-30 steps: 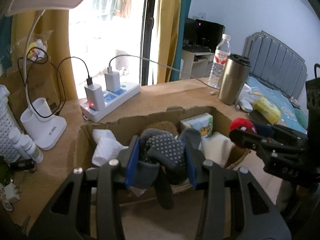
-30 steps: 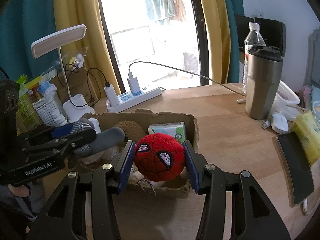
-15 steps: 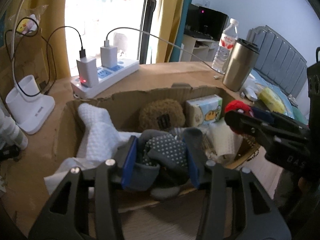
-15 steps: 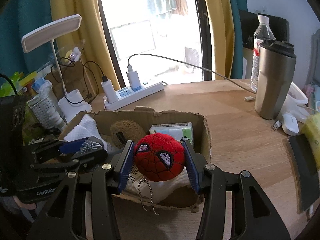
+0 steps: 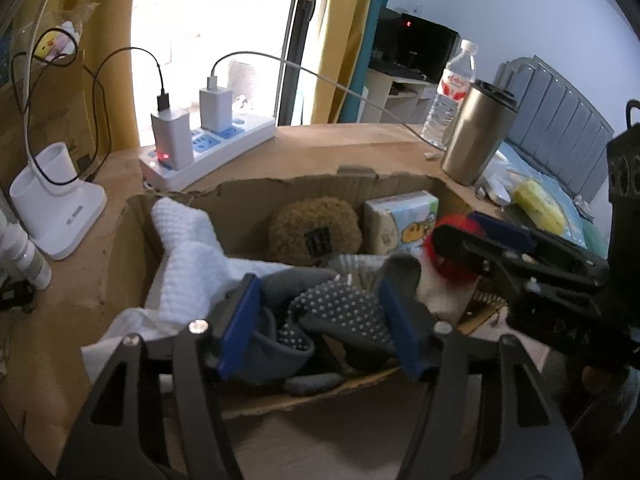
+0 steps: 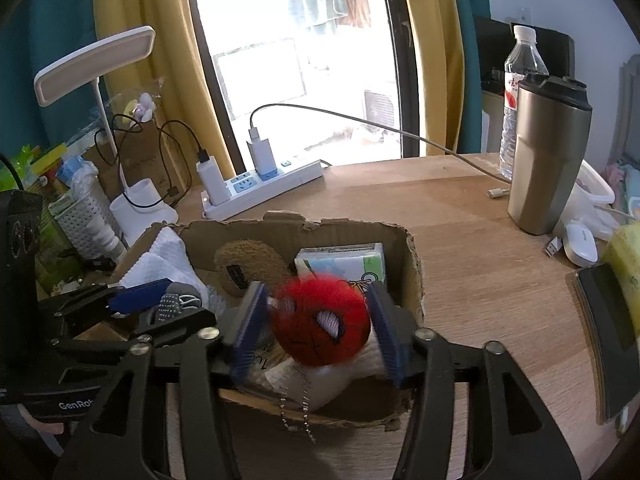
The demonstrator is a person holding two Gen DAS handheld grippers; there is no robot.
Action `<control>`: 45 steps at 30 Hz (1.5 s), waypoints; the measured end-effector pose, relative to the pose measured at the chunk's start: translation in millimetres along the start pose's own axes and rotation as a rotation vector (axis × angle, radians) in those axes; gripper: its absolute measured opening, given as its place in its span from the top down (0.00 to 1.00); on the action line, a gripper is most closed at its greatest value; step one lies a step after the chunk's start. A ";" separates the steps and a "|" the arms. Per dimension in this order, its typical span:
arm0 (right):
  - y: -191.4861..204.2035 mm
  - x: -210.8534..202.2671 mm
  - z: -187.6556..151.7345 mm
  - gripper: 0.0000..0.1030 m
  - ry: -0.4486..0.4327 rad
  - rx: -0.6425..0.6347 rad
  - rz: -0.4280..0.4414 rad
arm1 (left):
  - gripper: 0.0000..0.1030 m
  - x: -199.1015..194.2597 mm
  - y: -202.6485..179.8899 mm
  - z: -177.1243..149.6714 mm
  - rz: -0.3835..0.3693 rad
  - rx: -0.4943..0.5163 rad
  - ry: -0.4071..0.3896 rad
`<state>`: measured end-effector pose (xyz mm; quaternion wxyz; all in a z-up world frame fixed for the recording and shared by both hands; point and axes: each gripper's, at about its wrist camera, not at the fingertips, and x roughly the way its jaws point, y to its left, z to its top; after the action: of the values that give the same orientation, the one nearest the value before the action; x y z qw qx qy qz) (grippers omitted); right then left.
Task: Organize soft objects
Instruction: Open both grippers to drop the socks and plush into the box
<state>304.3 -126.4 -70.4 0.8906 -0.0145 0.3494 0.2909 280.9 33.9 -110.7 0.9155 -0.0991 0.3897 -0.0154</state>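
An open cardboard box [image 5: 280, 180] on the wooden desk holds a white towel [image 5: 192, 248], a brown plush [image 5: 316, 228] and a tissue pack [image 5: 404, 216]. My left gripper [image 5: 318, 324] hangs over the box's near edge, its jaws opening. Grey dotted socks [image 5: 340, 308] sag between the blue pads into the box. My right gripper [image 6: 316, 324] is over the box's right half, jaws opening too. The red spider-face plush ball [image 6: 320, 320] is blurred and loose between its pads, with a gap on each side and its bead chain [image 6: 296, 412] dangling.
Behind the box lie a power strip [image 5: 208, 152] with chargers and cables, and a white lamp base [image 5: 56, 208]. A steel tumbler [image 6: 548, 160], water bottle [image 6: 520, 92], mouse [image 6: 580, 240] and black phone [image 6: 604, 332] stand to the right. A white basket [image 6: 84, 216] is at the left.
Both grippers came down over the box and their jaws widened. The red ball dropped loose between the right pads. The socks slumped into the box.
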 end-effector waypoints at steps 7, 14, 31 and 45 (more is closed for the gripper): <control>2.0 -6.8 -0.7 0.38 -0.010 -0.004 0.001 | 0.29 -11.2 -1.1 -0.1 0.004 -0.002 -0.017; 5.7 -20.9 -1.0 0.38 -0.034 -0.009 -0.005 | 0.28 -27.6 0.0 -1.9 0.012 -0.007 -0.052; 28.0 -60.1 -11.9 0.38 -0.080 -0.043 -0.016 | 0.27 -76.4 6.9 -22.2 0.034 -0.018 -0.130; 45.0 -95.0 -28.2 0.38 -0.119 -0.065 -0.036 | 0.14 -117.0 6.3 -43.8 0.056 -0.012 -0.220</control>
<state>207.4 -143.7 -23.8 0.9139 -0.0326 0.2858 0.2863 167.8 45.0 -58.5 0.9521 -0.0947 0.2898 0.0235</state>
